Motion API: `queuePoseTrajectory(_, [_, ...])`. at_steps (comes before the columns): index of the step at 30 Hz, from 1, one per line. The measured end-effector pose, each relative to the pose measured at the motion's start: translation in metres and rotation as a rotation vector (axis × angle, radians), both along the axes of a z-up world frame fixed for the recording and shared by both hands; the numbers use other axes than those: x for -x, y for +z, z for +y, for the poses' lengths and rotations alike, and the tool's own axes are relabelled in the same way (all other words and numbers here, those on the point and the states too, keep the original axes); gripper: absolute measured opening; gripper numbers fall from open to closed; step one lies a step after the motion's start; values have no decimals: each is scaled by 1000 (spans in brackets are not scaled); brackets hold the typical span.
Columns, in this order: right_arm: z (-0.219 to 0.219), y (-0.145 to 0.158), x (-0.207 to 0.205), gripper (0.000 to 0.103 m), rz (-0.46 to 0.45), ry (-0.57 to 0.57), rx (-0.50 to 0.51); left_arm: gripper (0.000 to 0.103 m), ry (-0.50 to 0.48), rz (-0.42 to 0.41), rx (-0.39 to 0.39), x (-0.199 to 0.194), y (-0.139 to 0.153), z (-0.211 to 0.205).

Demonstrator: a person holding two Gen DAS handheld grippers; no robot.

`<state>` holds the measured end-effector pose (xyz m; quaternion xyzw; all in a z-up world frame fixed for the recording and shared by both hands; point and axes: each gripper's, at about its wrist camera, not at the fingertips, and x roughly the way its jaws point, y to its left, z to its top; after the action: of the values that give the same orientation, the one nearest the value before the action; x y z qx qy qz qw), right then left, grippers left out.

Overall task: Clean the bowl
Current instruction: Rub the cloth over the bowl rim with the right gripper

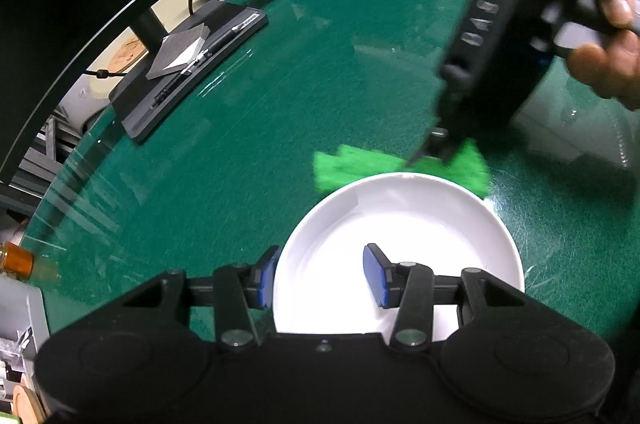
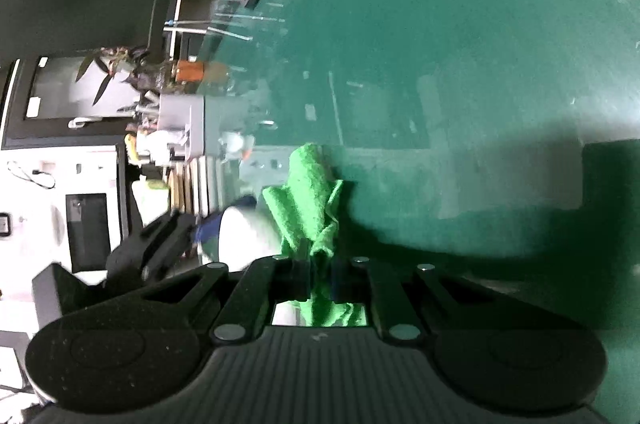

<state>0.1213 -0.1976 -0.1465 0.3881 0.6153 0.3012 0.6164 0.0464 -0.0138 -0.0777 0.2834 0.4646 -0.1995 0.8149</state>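
The right gripper point(image 2: 320, 274) was clenched on a bunched green cloth point(image 2: 310, 200), its jaws pinched nearly together with the fabric spilling out ahead of them and hanging below. In the left wrist view, that same gripper point(image 1: 430, 154), held by a person's hand point(image 1: 612, 36), hung tilted over the far rim of the white bowl point(image 1: 400, 216), the cloth draped just behind that rim and touching it or nearly so (blur made contact hard to call). The left gripper point(image 1: 320, 276) straddled the bowl's near wall, one blue pad point(image 1: 266, 280) outside and the other inside; whether the pads actually pressed on the wall could not be told, though the pose suggested steadying.

The bowl sat on the glass-topped green table point(image 1: 280, 96), and its inside looked plain white and empty, with no food or water visible. No wiping inside the bowl showed here; judging by the cloth's place at the rim, the cleaning appeared to be at an early or between-strokes point, with the interior swipe likely remaining.

Farther off lay a dark tray point(image 1: 192, 64) holding a pen and a grey pad.
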Motion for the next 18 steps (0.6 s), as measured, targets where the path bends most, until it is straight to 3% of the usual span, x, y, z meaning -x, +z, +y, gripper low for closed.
queuePoseTrajectory(4, [-2,7,-1,10,-28,2,-21,44,-7,-4,2,1,0,0])
queuePoseTrajectory(12, [-23,6,26,10,1,25,-20,44,-64,-6,-16,6,1,-7])
queuePoseTrajectory(18, [-12,-1,12,10,-17,16,7,44,-61,5,-7,10,2,-9])
